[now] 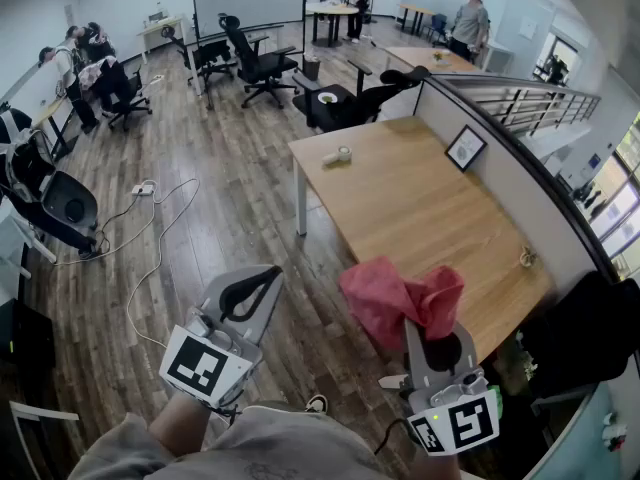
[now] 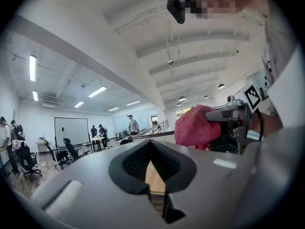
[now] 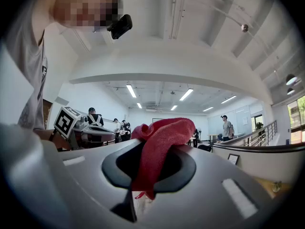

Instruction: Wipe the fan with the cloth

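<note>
Cloth (image 3: 161,136) clamped in right gripper (image 3: 148,170) fingers, left gripper (image 2: 152,165) fingers closed, empty, cable (image 1: 157,253) only in head view.

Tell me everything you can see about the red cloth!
The red cloth is pinkish red and looks soft and fuzzy, like a small towel. It is crumpled into a bunch, with folds sticking up and out. The right claw is shut on one part of it, and the rest flops over the claw's top. It is held up in the air, near the close end of the wooden table. Only the claw touches it.
</note>
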A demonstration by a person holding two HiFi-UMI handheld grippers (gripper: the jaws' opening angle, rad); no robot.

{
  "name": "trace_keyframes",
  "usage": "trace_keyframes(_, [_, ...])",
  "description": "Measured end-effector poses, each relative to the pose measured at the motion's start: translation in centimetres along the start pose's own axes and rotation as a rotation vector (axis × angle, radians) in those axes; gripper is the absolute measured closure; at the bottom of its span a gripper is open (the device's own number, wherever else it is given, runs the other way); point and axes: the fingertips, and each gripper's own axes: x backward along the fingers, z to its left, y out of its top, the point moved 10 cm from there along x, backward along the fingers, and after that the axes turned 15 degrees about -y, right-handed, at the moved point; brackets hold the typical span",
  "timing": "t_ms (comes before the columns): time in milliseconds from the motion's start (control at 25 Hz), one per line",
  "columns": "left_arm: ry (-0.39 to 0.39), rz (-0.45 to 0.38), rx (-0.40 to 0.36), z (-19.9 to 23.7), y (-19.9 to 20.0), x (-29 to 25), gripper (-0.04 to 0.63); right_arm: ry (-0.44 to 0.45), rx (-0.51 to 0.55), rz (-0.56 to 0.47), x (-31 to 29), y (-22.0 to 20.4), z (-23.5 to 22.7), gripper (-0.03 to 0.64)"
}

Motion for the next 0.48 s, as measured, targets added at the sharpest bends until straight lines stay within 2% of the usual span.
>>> trace_keyframes(480, [-0.004, 0.006, -0.005, -1.1, 0.2, -0.9, 0.594, -0.010, -0.015, 0.010, 0.8, -0.5, -1.3, 0.558])
